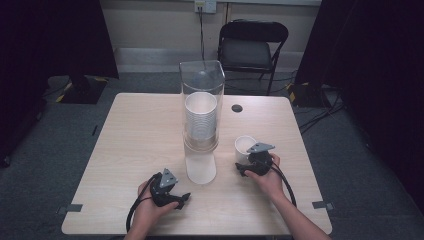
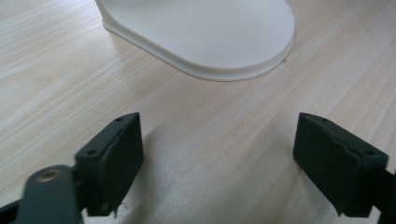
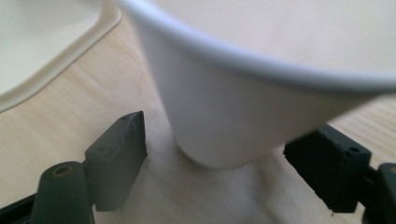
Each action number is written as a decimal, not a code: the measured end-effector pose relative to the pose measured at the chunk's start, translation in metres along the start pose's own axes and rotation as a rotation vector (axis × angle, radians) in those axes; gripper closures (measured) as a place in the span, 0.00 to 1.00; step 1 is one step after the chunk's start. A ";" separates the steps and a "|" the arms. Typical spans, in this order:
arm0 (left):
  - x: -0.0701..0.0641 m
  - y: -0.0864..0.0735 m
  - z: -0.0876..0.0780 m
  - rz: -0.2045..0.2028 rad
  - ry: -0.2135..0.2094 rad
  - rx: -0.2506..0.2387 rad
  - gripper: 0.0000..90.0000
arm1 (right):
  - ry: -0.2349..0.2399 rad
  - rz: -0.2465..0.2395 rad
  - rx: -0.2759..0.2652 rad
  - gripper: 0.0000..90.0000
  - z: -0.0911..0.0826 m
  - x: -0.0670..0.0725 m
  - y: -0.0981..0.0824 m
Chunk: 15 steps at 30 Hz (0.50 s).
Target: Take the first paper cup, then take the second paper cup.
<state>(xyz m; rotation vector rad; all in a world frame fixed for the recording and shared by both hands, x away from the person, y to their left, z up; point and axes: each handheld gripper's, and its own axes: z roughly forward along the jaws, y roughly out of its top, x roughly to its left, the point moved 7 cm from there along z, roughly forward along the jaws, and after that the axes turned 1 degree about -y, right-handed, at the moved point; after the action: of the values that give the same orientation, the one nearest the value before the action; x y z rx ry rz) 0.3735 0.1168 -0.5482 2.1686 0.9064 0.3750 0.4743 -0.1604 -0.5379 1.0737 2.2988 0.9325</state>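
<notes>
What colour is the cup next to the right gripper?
White. The cup is plain white with no pattern, best seen up close in the right gripper view; the right gripper has its jaws around it.

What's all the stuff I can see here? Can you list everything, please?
Cup dispenser: one, clear tube on a white base, table centre.
Stacked paper cups: one stack, white, inside the tube.
Paper cup: one, white, upright on the table, right of the dispenser.
Table: one, light wood.
Folding chair: one, black, behind the table.
Cable hole: one, dark, far side of the tabletop.
Left gripper: black, open over bare table.
Right gripper: black, jaws either side of the cup's foot, a gap showing at the left one.
</notes>
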 end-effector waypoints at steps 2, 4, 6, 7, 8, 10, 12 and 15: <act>0.000 0.000 0.000 0.000 0.002 0.000 0.17 | 0.014 -0.005 -0.010 0.20 -0.009 0.003 -0.001; 0.000 0.000 0.000 0.000 0.002 0.000 0.17 | 0.036 0.001 -0.042 0.20 -0.024 0.010 0.001; 0.000 0.000 0.000 -0.001 0.002 -0.001 0.17 | 0.043 0.000 -0.050 0.19 -0.032 0.014 0.001; 0.000 0.000 0.000 0.000 0.001 -0.001 0.17 | 0.039 -0.001 -0.052 0.18 -0.034 0.016 0.001; 0.000 0.000 0.000 -0.001 0.001 -0.001 0.17 | 0.039 0.001 -0.055 0.18 -0.037 0.019 0.001; 0.000 0.000 0.000 -0.001 0.001 -0.001 0.17 | 0.031 0.005 -0.060 0.17 -0.040 0.021 0.002; 0.000 0.000 0.000 0.000 0.002 -0.001 0.17 | 0.017 0.018 -0.060 0.17 -0.045 0.024 0.002; 0.000 0.000 0.000 -0.004 0.003 -0.005 0.17 | 0.048 0.020 -0.064 0.18 -0.053 0.038 0.003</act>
<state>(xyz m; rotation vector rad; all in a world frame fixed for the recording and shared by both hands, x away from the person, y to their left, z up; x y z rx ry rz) 0.3736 0.1163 -0.5483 2.1620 0.9100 0.3782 0.4197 -0.1493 -0.5036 1.0601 2.2843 1.0431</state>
